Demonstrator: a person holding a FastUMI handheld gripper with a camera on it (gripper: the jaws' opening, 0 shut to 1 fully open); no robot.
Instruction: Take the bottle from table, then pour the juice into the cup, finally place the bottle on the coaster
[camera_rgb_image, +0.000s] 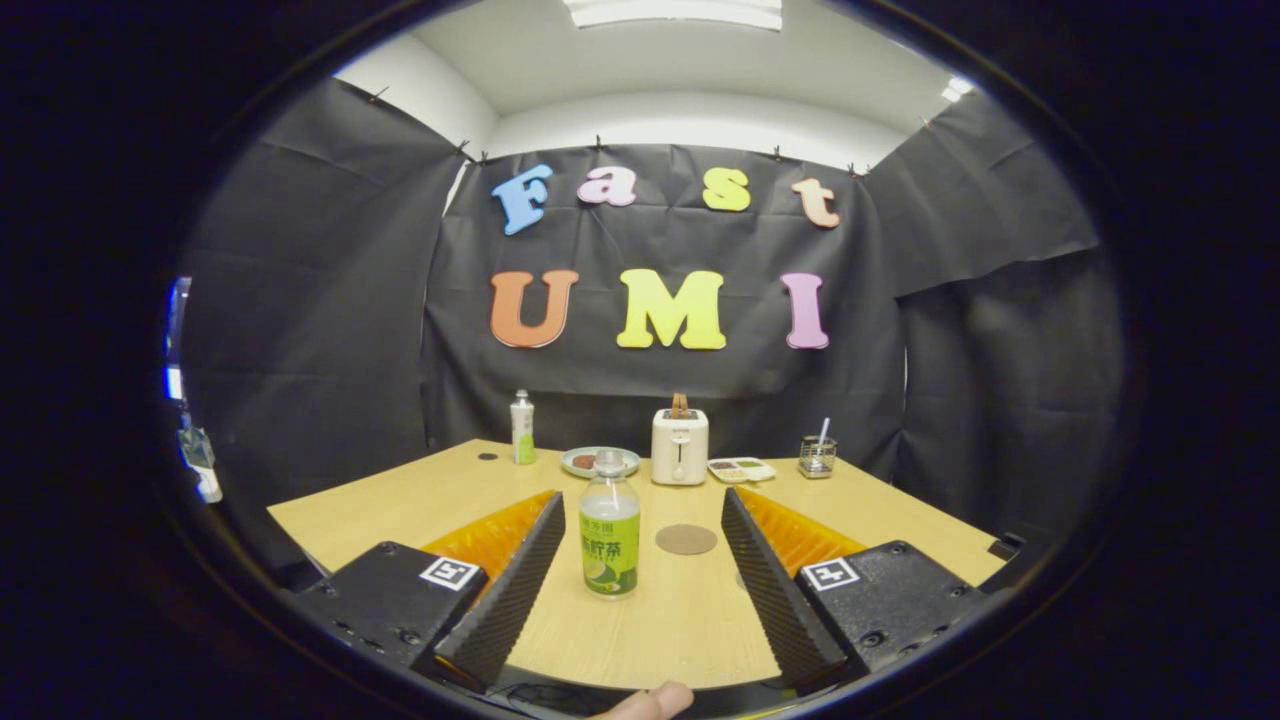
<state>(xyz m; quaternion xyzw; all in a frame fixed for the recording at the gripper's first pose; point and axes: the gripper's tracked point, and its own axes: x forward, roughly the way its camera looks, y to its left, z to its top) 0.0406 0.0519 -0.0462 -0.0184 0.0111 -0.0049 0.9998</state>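
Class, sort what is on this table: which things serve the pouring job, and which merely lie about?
For the job: bottle, upright between the open gripper fingers; coaster just beyond it.

Lying about: second bottle, plate, toaster, tray, wire holder. No cup can be picked out.

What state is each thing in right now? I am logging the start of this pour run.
Gripper: open, fingers either side of the bottle, not touching it.
Bottle: upright on the table, capped.
Coaster: bare, flat beside the bottle.
Second bottle: upright, far side.
Toaster: something sticks up from its slot.
Plate: holds something dark.
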